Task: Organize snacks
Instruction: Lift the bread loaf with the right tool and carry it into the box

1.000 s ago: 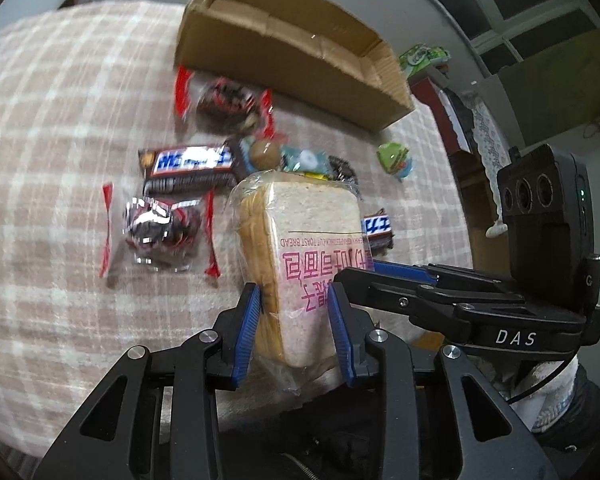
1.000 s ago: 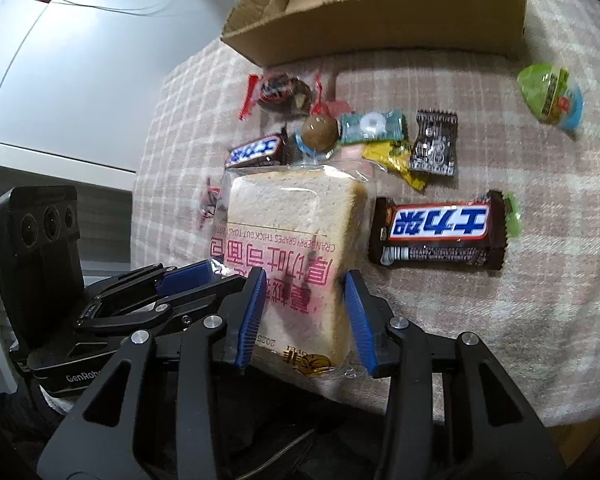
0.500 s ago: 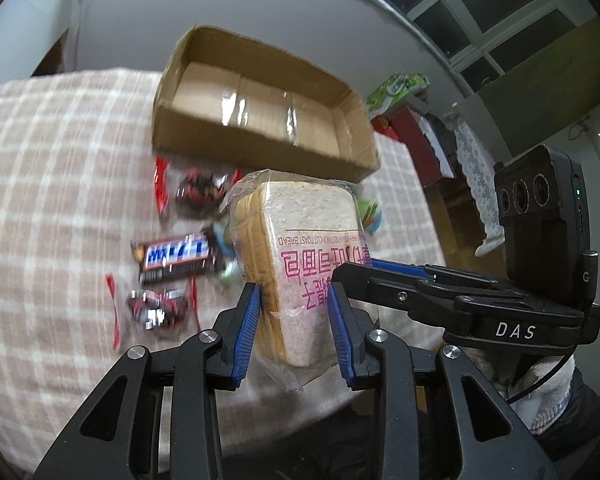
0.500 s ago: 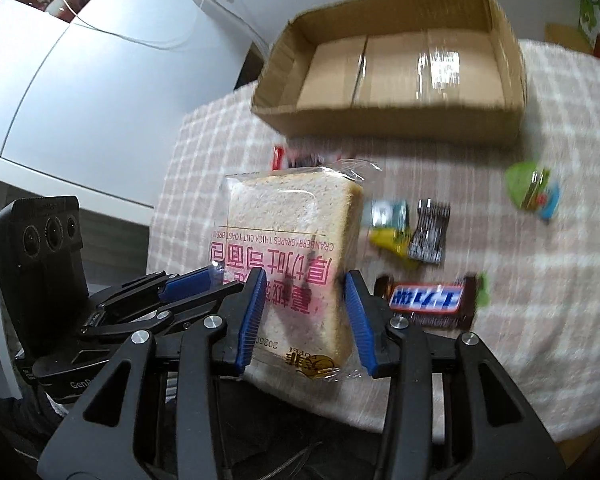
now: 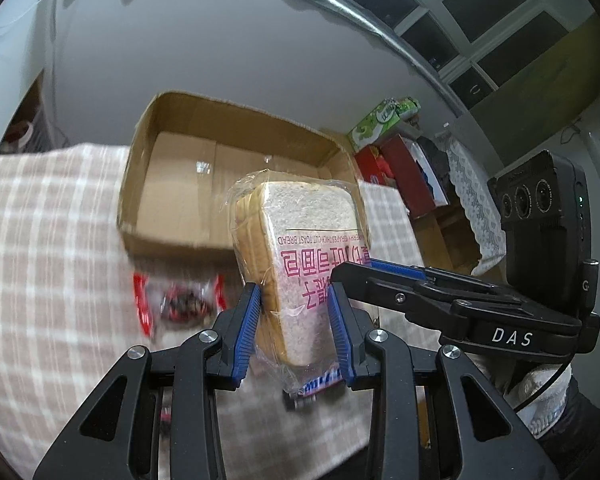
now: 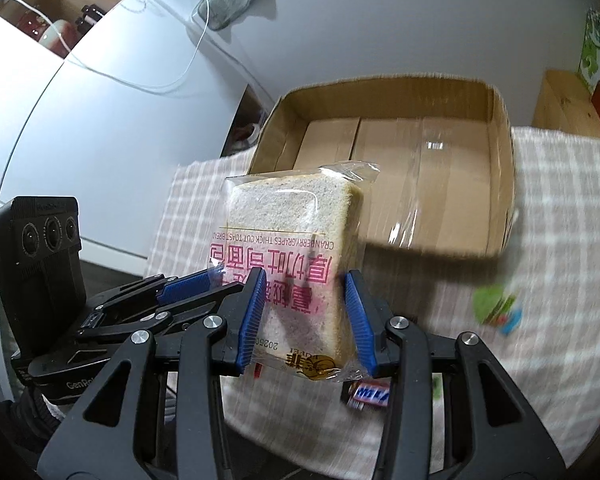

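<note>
Holding: both grippers clamp one bag of toast bread (image 5: 300, 264) between them, above the table.
Left gripper (image 5: 296, 328): its blue pads press on the two faces of the bread near the lower end, fingers narrow.
Right gripper (image 6: 306, 316): its pads press on the two side edges of the same bag, fingers a little wider (the bread fills the gap).
Bread position: upright, in clear plastic with pink print that reads upside down; it hangs in front of the near wall of the cardboard box (image 6: 496, 200), not inside it.
Cardboard box: open on top, standing on the checked tablecloth (image 5: 40, 240), with shiny tape on its floor.
Other snacks: a red-ended wrapped sweet (image 5: 180, 300) lies on the cloth near the box; a chocolate bar (image 6: 366, 394) shows under the bread; a green packet (image 6: 494, 306) lies to the right, blurred.
Person: a gloved hand (image 5: 548, 388) holds the right gripper's handle.
</note>
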Motion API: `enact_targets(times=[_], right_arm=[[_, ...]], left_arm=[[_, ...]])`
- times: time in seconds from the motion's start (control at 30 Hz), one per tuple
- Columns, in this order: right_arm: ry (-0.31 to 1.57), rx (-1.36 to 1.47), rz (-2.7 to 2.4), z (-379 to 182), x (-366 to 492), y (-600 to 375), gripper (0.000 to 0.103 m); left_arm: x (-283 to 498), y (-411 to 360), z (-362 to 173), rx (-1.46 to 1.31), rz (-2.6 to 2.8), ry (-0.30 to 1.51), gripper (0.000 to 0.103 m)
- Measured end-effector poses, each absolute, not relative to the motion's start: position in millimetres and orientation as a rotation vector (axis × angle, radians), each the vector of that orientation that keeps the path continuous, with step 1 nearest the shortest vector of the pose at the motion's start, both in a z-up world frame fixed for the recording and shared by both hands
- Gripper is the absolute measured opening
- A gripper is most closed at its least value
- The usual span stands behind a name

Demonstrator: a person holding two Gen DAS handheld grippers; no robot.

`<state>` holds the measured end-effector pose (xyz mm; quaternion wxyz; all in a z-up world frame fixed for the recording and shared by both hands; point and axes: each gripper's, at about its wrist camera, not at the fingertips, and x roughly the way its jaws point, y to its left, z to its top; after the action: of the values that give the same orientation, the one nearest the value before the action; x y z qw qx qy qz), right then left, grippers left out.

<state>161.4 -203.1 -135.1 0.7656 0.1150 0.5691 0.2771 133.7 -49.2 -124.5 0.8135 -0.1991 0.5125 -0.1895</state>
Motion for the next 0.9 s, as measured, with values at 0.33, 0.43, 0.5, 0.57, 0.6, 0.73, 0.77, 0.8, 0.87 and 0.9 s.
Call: enact_targets(times=[0.33,0.43,0.5,0.57,0.6,0.73,0.77,0.8,0.87,0.9], right_arm=[[1.227,0.218,0.576,-135.3,205.8,-204.8,0.043],[1.233,0.204,0.565,-138.3,214.5,-204.7,0.043],[1.238,0.199,0.559,-140.4,218.3,-204.8,0.043],[1.243,0.192,0.551,-143.6,222.3,-204.5,0.043],[1.246,0.195,0.548,-143.6,223.4,-204.8,0.043],[1.26,0.215,0.534,-149.5,226.5,-207.6,0.043],[1.26,0.213,0.528,-150.8,226.7,-208.0,0.043],[1.259,0.209,0.525,-151.6,227.8,-207.9,0.043],[1.253,0.199,0.515,-152.1,225.8,-209.3,0.043],[1.255,0.194,0.506,-152.6,225.0,-209.6,0.043]], left_arm=[[185.9,-52.2,-133.0,-0.426,-0.398,1.087,0.032],[196.4,-54.5,-136.5,-0.428,-0.395,1.091,0.032],[200.8,-50.5,-139.6,-0.432,-0.397,1.096,0.032],[204.9,-51.3,-143.6,-0.433,-0.397,1.104,0.032],[205.2,-50.0,-143.7,-0.435,-0.399,1.105,0.032],[209.5,-50.1,-147.8,-0.437,-0.397,1.111,0.032],[210.4,-50.4,-148.6,-0.432,-0.394,1.112,0.032],[212.0,-50.6,-149.1,-0.423,-0.386,1.113,0.031],[214.2,-50.7,-151.3,-0.407,-0.36,1.116,0.031],[214.6,-50.3,-152.1,-0.41,-0.357,1.119,0.031]])
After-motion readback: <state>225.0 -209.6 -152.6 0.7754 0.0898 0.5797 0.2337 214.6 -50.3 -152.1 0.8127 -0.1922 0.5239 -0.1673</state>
